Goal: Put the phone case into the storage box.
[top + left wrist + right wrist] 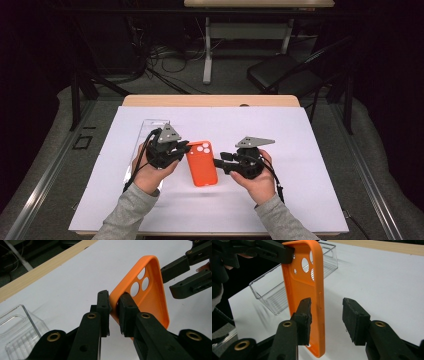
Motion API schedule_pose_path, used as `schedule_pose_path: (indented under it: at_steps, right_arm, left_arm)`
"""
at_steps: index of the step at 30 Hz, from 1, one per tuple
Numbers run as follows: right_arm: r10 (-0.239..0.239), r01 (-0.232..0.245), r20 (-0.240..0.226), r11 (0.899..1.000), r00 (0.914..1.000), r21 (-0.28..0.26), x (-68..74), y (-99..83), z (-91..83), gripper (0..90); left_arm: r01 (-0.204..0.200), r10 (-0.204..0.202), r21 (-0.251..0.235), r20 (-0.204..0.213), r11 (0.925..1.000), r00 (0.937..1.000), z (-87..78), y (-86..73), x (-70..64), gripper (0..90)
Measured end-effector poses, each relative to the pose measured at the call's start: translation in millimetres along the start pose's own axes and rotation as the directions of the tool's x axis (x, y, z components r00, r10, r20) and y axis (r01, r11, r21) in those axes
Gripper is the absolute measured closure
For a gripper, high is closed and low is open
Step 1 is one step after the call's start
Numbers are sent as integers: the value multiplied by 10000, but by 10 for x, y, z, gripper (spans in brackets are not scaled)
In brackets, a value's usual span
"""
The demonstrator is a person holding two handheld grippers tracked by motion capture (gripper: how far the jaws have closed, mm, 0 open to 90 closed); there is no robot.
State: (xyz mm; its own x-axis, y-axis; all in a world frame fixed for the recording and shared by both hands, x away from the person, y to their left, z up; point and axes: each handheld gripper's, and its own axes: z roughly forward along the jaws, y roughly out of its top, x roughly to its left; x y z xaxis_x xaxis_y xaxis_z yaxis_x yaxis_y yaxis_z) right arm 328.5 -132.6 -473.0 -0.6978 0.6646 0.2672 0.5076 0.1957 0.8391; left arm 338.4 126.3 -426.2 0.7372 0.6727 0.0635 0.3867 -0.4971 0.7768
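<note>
While the orange phone case sits near the middle of the white sheet covering the table, it is held up off that sheet, its back with the three camera holes facing the high view and its hollow side turned down. At its upper left edge the left gripper has it pinched: in the left gripper view one black jaw presses on the outside of the rim and the other on the inside, closed tight on the thin wall close to the camera holes. From the opposite side the right gripper reaches in with its jaws spread wide; in the right gripper view the case's long edge stands between them, just beside the left-hand jaw, though contact cannot be made out, and well apart from the other, so nothing is clamped there. Both hands, in grey sleeves, come in from the near edge of the table. Beyond the left gripper lies a clear plastic tray, resting on the sheet on the person's left, apart from the case. Past the sheet the table's wooden edge shows, and behind it a dark floor with cables and a black chair.
</note>
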Motion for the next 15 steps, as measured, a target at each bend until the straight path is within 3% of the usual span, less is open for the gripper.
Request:
schedule_pose_path:
  at_steps: [15]
  right_arm:
    - [-354, 353, 27, 9992, 9994, 190, -9, 10, 8, 530]
  left_arm:
    - [245, -248, -206, -162, 9995, 9996, -93, -13, 105, 807]
